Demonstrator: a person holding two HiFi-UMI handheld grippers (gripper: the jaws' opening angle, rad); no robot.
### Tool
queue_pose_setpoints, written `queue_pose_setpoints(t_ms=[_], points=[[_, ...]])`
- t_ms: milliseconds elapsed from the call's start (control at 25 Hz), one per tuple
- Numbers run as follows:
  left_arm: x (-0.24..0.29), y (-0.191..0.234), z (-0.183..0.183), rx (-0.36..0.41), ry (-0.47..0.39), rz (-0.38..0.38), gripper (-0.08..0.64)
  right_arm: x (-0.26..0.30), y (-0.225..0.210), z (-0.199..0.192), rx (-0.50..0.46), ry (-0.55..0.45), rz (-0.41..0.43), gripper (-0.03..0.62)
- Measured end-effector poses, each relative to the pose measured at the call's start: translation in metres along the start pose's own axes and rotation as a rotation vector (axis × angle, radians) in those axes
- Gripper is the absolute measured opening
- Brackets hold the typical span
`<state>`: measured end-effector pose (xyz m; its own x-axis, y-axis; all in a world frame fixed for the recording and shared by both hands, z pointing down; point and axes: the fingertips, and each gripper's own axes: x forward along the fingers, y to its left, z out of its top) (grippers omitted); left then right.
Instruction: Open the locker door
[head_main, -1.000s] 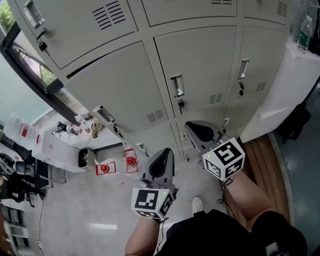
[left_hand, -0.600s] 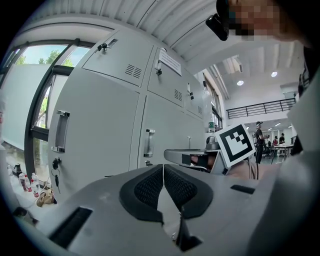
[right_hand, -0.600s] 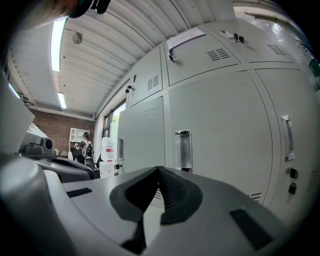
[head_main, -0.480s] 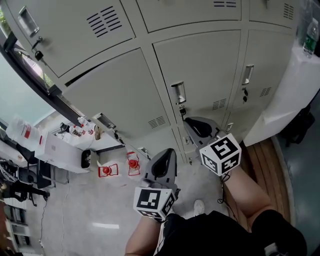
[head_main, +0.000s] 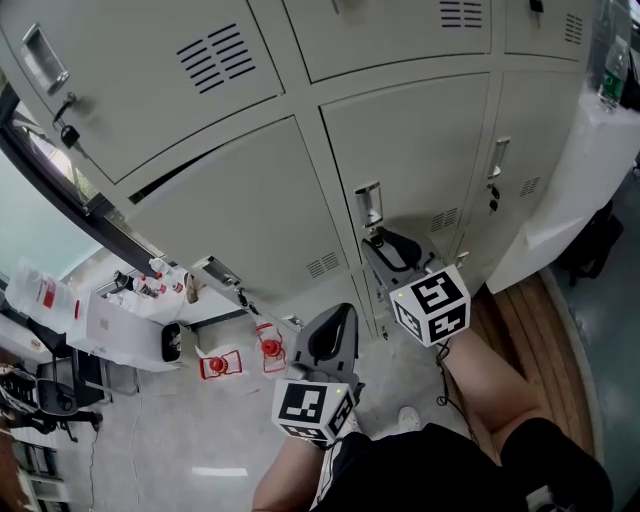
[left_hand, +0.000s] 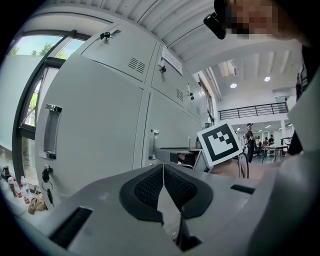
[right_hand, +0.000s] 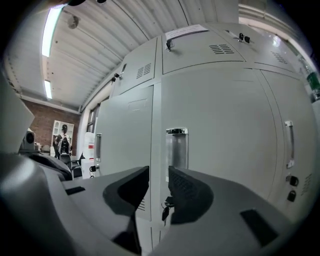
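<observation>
**In front of the lockers: lining up on the handle**

Just short of the chrome recessed pull handle (right_hand: 176, 147), hovering with the right hand-held gripper (right_hand: 158, 176), jaws spread – just been opening, nothing between them but air, no contact yet. Visible through that gap: the handle itself, set at the left edge of the pale grey sheet-steel locker door (right_hand: 225, 125), apparently shut. Right below the handle, a dark key bunch (right_hand: 165, 207) dangling from the lock. Further back from the handle and off to its left, the left hand-held gripper (left_hand: 163, 172), pressed together and empty.

Handling guess: thin sheet metal, so probably light and a bit flexy, swinging easily from hinges on the side away from the handle unless locked. Smooth chrome, likely slippery – better to hook a jaw into the recess or pinch the handle's lip than to squeeze any flat face. Worth steering clear of the keys under the handle.
</observation>
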<state>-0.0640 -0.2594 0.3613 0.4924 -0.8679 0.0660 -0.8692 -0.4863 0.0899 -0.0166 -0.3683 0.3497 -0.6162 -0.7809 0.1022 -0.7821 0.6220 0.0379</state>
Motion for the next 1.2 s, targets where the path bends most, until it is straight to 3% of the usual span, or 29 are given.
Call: queue_pose_setpoints(t_ms=[400, 760, 1200], points=[[0.003, 0.045, 0.007, -0.007, -0.003, -0.072, 0.020, 0.037, -0.011, 0.003, -0.027, 0.030, -0.161, 0.210], [0.006, 0.059, 0.011, -0.010, -0.013, -0.108, 0.020, 0.052, -0.014, 0.005, -0.036, 0.048, -0.221, 0.212], [0.005, 0.064, 0.010, -0.010, -0.012, -0.122, 0.020, 0.051, -0.017, 0.004, -0.026, 0.053, -0.253, 0.164]])
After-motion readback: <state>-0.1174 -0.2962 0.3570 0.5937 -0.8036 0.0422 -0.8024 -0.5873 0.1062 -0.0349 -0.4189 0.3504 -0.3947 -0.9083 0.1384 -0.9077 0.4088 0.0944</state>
